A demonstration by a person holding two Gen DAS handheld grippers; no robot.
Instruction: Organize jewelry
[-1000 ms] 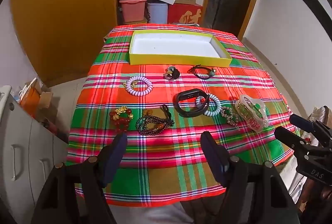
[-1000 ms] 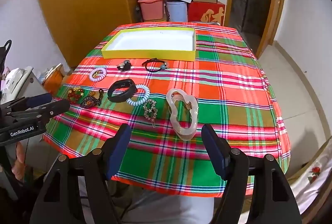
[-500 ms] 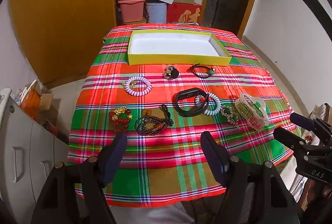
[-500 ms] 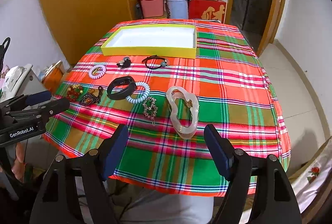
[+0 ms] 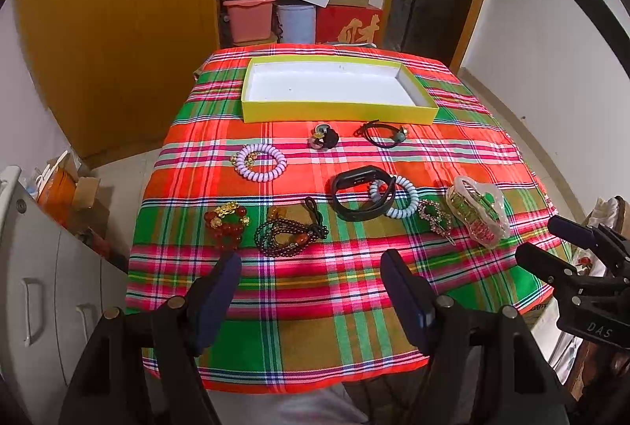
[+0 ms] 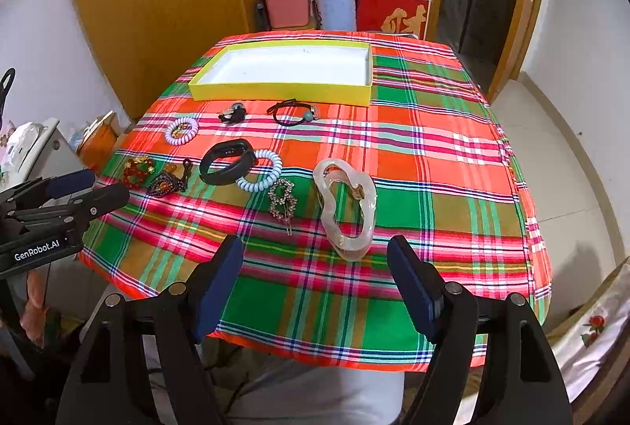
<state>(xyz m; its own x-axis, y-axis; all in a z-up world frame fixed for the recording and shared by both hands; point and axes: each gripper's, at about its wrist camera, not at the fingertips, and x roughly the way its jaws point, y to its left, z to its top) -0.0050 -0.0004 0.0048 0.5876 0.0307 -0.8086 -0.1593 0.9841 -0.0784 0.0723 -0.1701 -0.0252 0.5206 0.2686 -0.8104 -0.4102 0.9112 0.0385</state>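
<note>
Hovering short of the table: left gripper (image 5: 309, 269) and right gripper (image 6: 315, 257) both spread wide, empty. Nearest my right is the clear hair claw (image 6: 346, 206), rigid, slick; I'd pinch across one side. Yellow box (image 6: 283, 92) sits far.

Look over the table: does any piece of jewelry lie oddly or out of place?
One thing stands out: the black wristband overlaps the pale blue coil bracelet. The other pieces lie apart on the cloth, and the yellow tray holds nothing.

"GenRobot.AI" on left gripper (image 6: 88, 190), "DAS" on right gripper (image 5: 551, 244)
</note>
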